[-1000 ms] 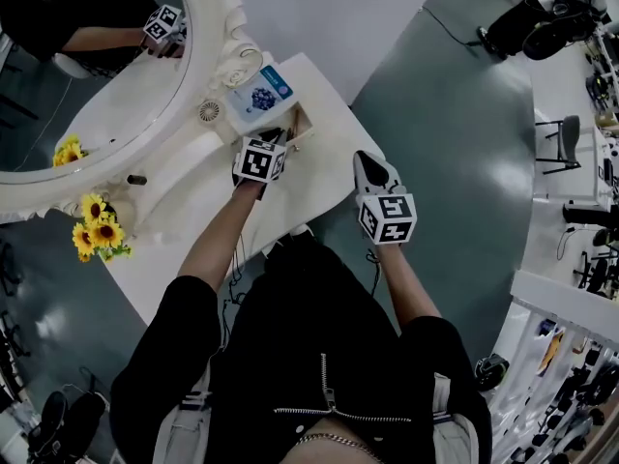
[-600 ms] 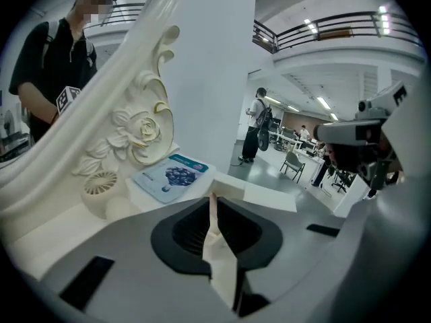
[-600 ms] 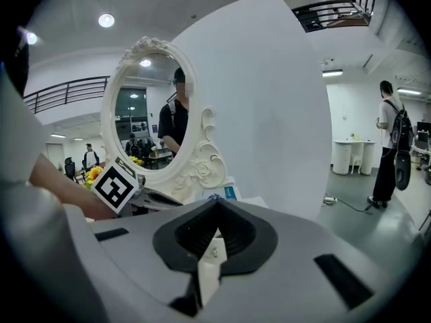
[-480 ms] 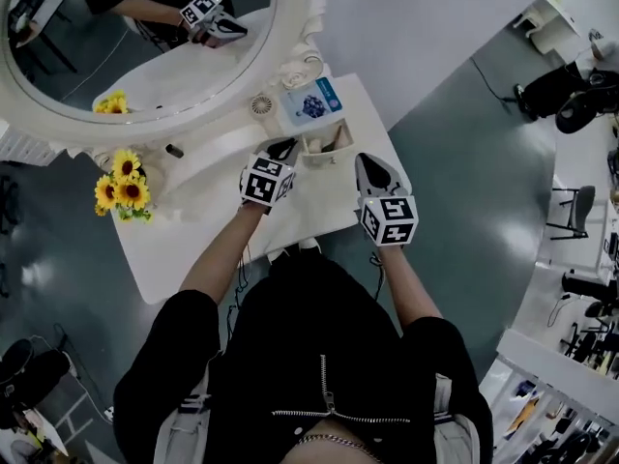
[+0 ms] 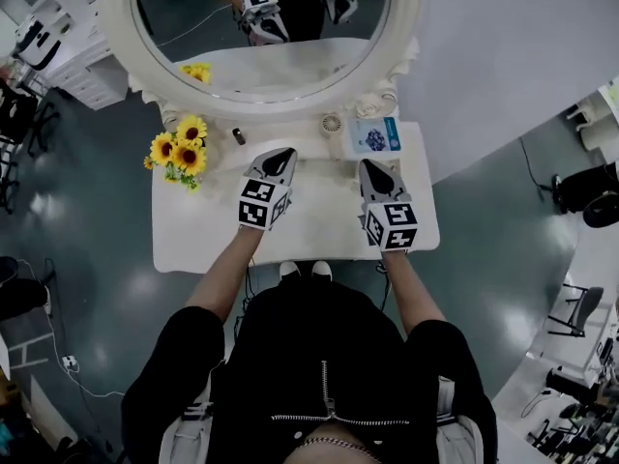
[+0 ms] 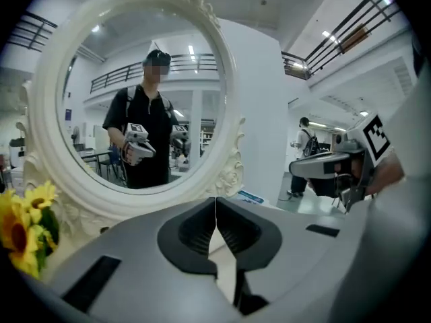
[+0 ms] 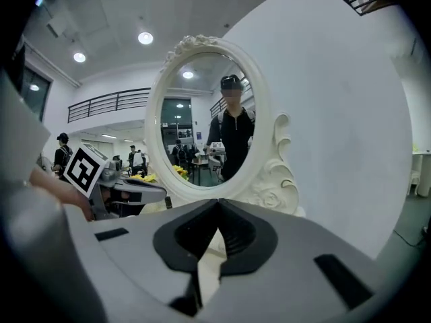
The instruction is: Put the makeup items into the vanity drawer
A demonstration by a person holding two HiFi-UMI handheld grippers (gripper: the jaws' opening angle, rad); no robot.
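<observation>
The white vanity table (image 5: 193,245) stands under an oval mirror (image 5: 261,27). No open drawer shows. A small dark tube (image 5: 238,135) stands at the mirror's base, and it also shows as the dark tube (image 7: 168,200) in the right gripper view. My left gripper (image 5: 280,153) hovers over the tabletop's middle, jaws shut and empty, and the left gripper (image 6: 215,210) shows its pads meeting. My right gripper (image 5: 370,167) hangs beside it to the right, also shut with nothing held. The right gripper (image 7: 217,214) faces the mirror.
Sunflowers (image 5: 179,151) sit at the table's back left. A blue and white box (image 5: 375,135) and a small round fan (image 5: 332,122) stand at the back right. The mirror frame (image 6: 232,170) rises close ahead. Grey floor surrounds the table.
The head view has swung to face the mirror squarely. My left gripper drew back from the small open compartment beside the blue box, which no longer shows. Both grippers now hang side by side.
</observation>
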